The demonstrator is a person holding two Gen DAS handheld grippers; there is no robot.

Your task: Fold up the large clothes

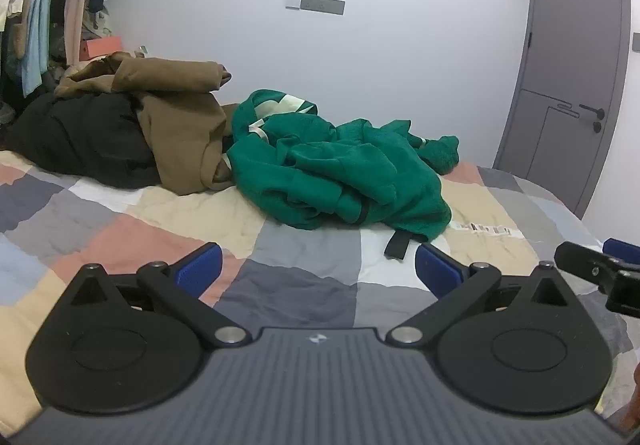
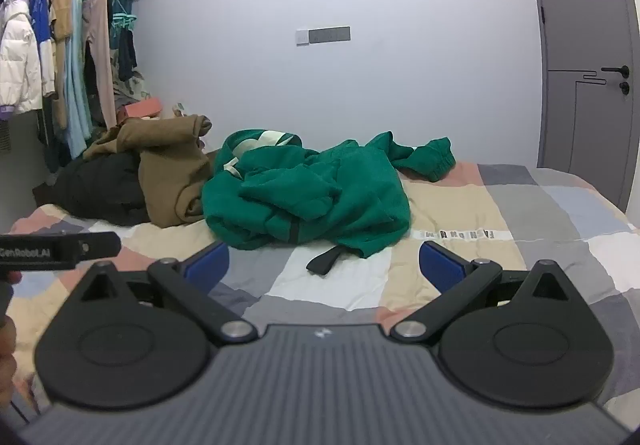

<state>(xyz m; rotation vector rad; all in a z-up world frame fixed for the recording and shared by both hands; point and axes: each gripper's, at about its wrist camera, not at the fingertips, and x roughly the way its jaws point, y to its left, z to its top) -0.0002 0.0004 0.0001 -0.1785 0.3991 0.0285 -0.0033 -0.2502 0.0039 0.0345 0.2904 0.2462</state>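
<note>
Bed (image 1: 100,229) with patchwork quilt carries everything: black garment (image 1: 80,141) far left, brown garment (image 1: 176,125) draped over it, crumpled green hoodie (image 1: 340,169) mid-bed, touching the brown one. Nothing folded yet, so this reads as the approach step. Left gripper (image 1: 318,269) and right gripper (image 2: 324,265) hover over the near quilt, well short of the hoodie, fingers (image 1: 200,269) spread wide and empty. Next move likely: reach in, pinch two hoodie edges, drag it flat. No containers in view besides a pink box (image 2: 144,107) by the wall, contents not visible.
</note>
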